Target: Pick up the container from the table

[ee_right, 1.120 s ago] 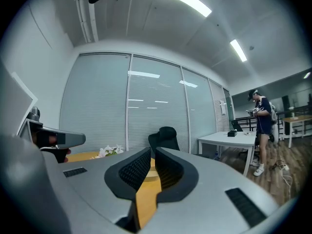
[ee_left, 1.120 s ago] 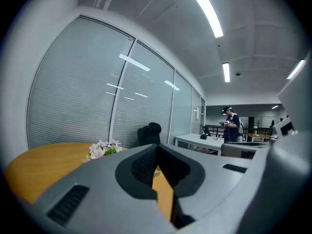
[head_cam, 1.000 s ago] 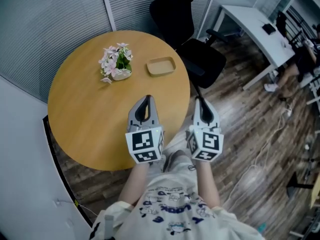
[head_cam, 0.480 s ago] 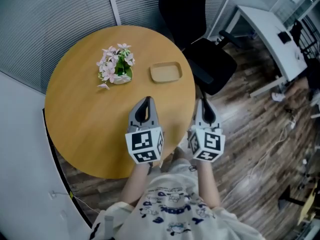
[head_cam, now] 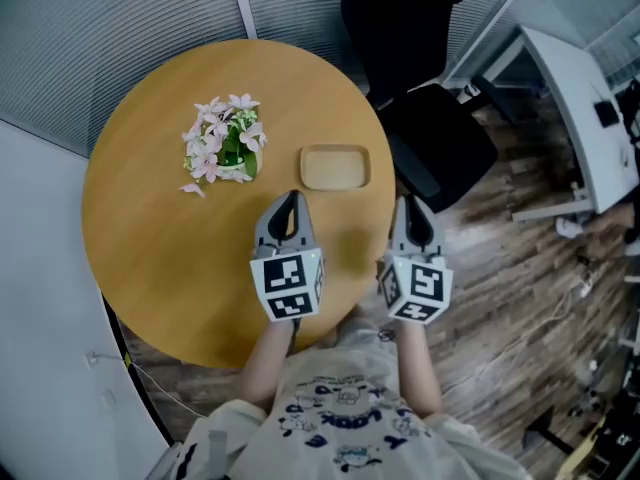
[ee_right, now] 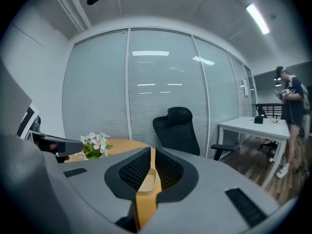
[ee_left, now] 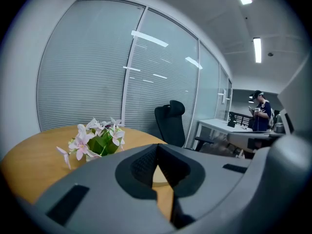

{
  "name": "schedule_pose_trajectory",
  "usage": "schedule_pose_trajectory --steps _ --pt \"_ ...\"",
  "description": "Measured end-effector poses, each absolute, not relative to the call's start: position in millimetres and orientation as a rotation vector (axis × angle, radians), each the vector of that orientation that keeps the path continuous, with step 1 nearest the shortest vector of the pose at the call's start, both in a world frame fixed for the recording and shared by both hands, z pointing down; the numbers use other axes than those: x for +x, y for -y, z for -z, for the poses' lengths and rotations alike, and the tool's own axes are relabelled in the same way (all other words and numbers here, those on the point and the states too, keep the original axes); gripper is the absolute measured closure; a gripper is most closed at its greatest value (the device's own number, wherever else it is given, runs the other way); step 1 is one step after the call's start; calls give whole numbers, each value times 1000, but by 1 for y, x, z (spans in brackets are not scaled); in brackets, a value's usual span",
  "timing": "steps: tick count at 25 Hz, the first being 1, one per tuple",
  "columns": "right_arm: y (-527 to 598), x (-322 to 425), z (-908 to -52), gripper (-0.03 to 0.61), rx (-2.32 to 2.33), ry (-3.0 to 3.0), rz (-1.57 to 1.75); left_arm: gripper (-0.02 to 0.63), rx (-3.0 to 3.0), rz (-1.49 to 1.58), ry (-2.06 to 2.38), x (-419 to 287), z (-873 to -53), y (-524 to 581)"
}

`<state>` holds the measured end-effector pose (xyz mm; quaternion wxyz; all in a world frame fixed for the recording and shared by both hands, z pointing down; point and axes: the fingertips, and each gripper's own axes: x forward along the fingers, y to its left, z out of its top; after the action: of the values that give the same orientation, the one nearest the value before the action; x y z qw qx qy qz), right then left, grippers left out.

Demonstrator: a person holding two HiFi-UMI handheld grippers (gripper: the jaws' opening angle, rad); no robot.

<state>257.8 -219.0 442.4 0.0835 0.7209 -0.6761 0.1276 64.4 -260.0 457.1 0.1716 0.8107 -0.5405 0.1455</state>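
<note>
Both pressed together: left claw [head_cam: 292, 196], right claw [head_cam: 410, 202]; container [head_cam: 335, 167] on table [head_cam: 150, 248] just beyond left claw.

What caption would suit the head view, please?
Empty left gripper and empty right gripper near the tray and flowers on a table.

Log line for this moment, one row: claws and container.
phase: pre-grasp | container: on table, untouched | left claw: shut, empty, over table short of container | right claw: shut, empty, past table edge

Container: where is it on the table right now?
In the head view the container lies on the round table's right side near the edge, right of the flowers and just ahead of the left gripper, untouched.
</note>
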Motion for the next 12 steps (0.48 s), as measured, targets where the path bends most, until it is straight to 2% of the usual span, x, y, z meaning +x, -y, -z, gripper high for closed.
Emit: schedule_pose_trajectory --steps 12 --pt "291 261 -501 548 1921 2105 -487 611 2120 -552 1577 71 -520 322"
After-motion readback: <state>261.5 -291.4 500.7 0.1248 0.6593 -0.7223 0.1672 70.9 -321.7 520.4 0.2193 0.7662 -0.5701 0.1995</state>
